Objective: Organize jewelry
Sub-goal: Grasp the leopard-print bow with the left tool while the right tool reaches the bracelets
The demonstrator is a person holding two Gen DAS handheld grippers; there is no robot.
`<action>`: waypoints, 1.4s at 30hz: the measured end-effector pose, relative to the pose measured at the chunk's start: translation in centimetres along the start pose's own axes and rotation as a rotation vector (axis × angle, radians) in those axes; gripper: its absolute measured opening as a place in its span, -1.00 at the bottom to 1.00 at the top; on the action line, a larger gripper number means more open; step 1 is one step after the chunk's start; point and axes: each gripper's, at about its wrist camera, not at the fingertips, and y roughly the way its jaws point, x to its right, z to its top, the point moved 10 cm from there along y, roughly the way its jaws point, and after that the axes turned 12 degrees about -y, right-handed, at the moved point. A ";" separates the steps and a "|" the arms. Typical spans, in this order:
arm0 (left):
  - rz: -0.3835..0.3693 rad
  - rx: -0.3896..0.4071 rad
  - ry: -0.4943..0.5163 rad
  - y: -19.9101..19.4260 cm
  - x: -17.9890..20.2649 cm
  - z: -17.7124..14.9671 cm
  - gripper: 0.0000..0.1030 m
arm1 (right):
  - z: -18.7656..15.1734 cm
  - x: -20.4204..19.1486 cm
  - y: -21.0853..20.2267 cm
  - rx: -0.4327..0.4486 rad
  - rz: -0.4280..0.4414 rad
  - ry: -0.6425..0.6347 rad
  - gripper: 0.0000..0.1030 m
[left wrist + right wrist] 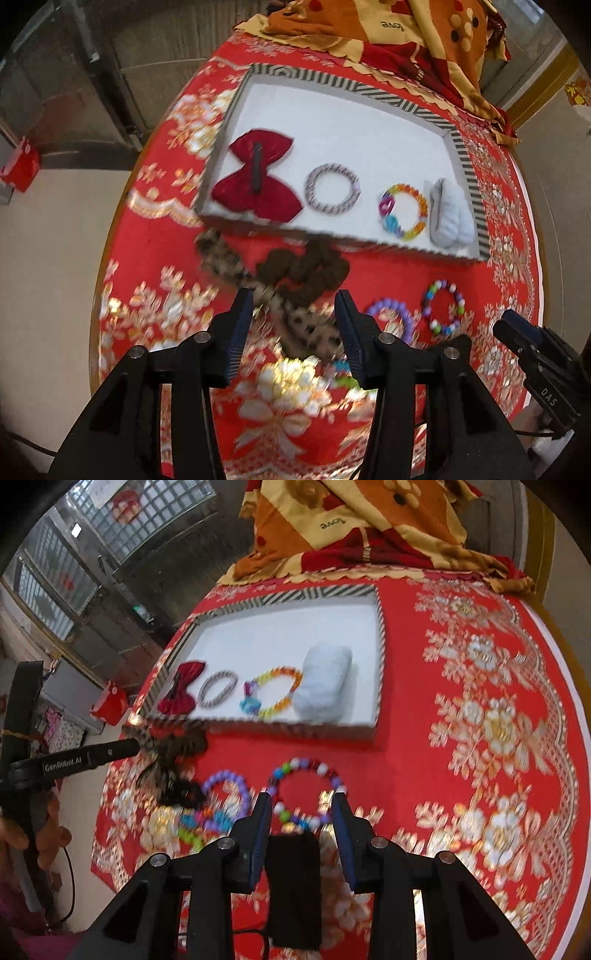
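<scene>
- Left wrist view: striped-rim tray (469, 162) on red floral tablecloth (155, 236) already holds four pieces in a row: red bow clip (256, 181), striped ring bangle (331, 192), rainbow bead bracelet (403, 212), pale grey scrunchie (451, 213).
- Outside the tray, near its front edge: brown scrunchie (306, 271), leopard-print scrunchie (310, 326), purple bead bracelet (393, 319), multicolour bead bracelet (443, 308).
- Left gripper (293, 308) jaws wide, nothing between the pads; the scrunchies lie on the cloth below.
- Right wrist view: same four in the tray (380, 657); multicolour bead bracelet (306, 794) and purple bead bracelet (225, 794) on the cloth just ahead of the right gripper (301, 803).
- Bright small beads (195, 825) lie beside the purple one, too blurred to name.
- Right gripper's jaws partly open; a black piece (293, 886) sits between the fingers, cannot tell if it is held.
- Judgement: roughly half done, at least four or five pieces left.
</scene>
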 end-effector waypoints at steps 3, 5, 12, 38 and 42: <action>0.005 -0.008 -0.031 -0.2 -1.4 -1.0 -0.12 | -1.0 -1.7 0.0 -0.007 0.020 -0.050 -0.39; 0.010 -0.012 -0.052 -0.3 -2.2 -1.5 -0.12 | -1.2 -2.9 0.0 -0.006 0.033 -0.082 -0.39; 0.029 -0.031 -0.106 0.1 -4.6 -2.6 -0.12 | -1.3 -6.7 1.2 -0.015 0.102 -0.172 -0.39; -0.012 -0.122 -0.292 5.5 -4.6 0.4 -0.03 | -2.8 -8.0 8.1 -0.149 0.068 -0.226 -0.42; -0.005 -0.112 -0.287 5.9 -4.2 1.1 -0.03 | -2.8 -8.1 8.3 -0.146 0.069 -0.225 -0.42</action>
